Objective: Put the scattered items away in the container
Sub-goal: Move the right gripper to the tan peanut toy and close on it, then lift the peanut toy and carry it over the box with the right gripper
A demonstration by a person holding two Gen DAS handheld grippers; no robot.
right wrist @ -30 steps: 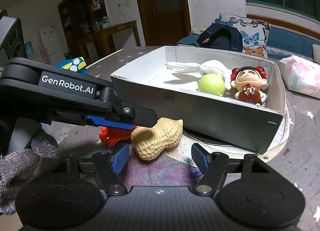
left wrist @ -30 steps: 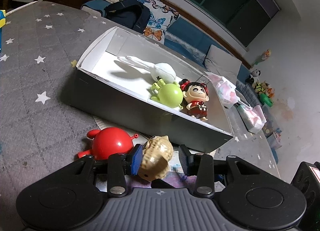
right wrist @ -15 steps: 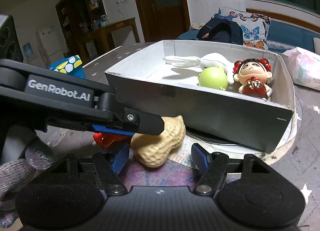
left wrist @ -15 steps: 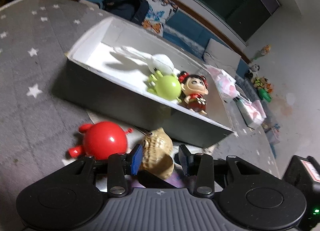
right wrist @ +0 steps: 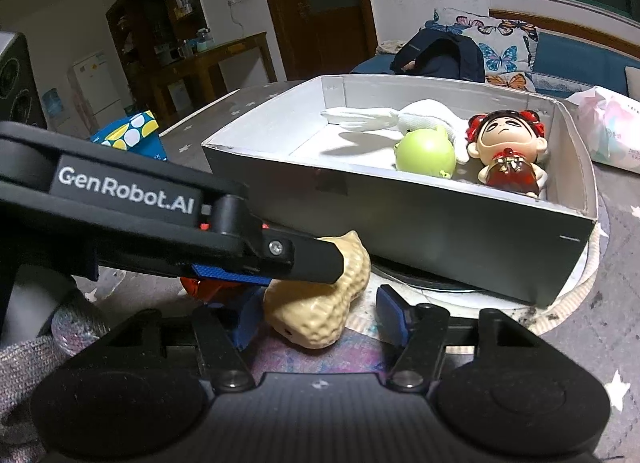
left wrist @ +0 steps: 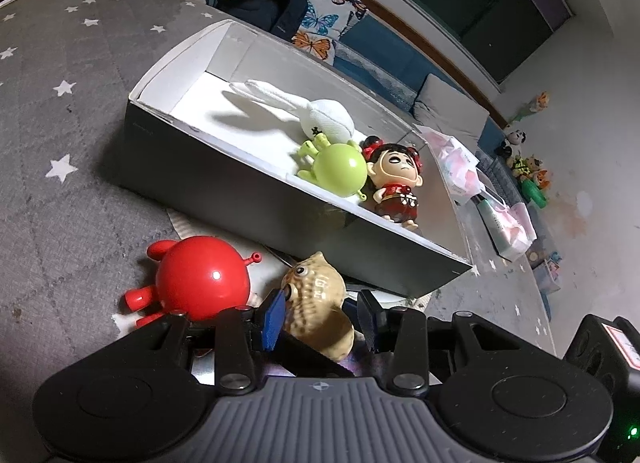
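A tan peanut toy (left wrist: 318, 303) lies on the grey star cloth just in front of the grey box (left wrist: 240, 179). My left gripper (left wrist: 320, 321) is open, with its blue pads either side of the peanut; the left pad touches it. In the right wrist view the peanut (right wrist: 320, 303) lies between my open right gripper's (right wrist: 322, 321) pads, with the left gripper's finger (right wrist: 280, 259) over it. A red round toy (left wrist: 202, 283) lies left of the peanut. The box (right wrist: 440, 231) holds a white plush (left wrist: 312, 119), a green toy (left wrist: 340, 171) and a doll (left wrist: 396, 187).
Tissue packs (left wrist: 460, 163) lie right of the box. A round mat (right wrist: 560, 295) pokes out under the box. A blue patterned pack (right wrist: 128, 135) sits at the table's far left edge. A dark bag (left wrist: 260, 3) and cushions lie behind.
The left gripper has pushed forward around the peanut and tipped it up at its far end. The right gripper has moved slightly closer to the peanut.
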